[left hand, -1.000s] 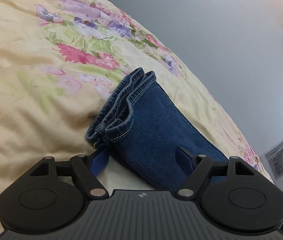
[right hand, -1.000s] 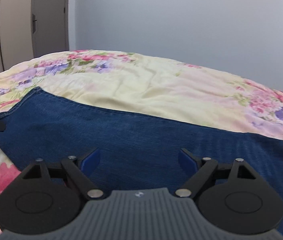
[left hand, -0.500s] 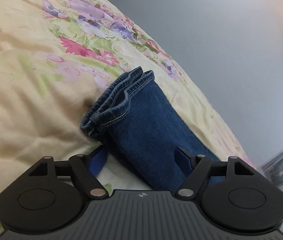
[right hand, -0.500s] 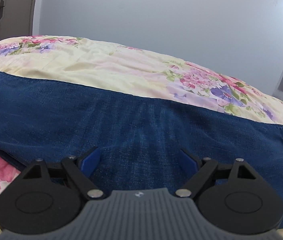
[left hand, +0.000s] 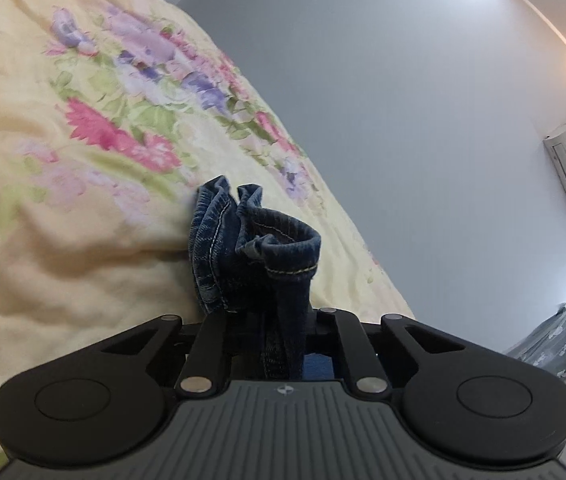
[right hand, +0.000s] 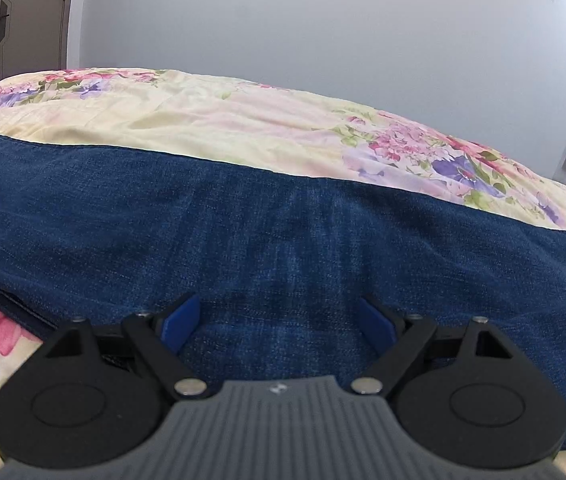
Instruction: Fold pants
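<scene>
Plainly the pants [right hand: 283, 240] are dark blue denim, likely thick, heavy and limp rather than stiff, so they should drape and drag on the floral quilt [right hand: 211, 120] but hold a crease; hems and seams look like the firmest places to pinch. They lie spread from left to right across the bed, near the camera. At the leg end the left gripper [left hand: 283, 336] is clamped on the bunched hems [left hand: 243, 240], stitched cuffs crumpled upward. Over the wide middle, the right gripper [right hand: 279, 320] hovers with blue pads [right hand: 181, 320] parted, holding nothing
</scene>
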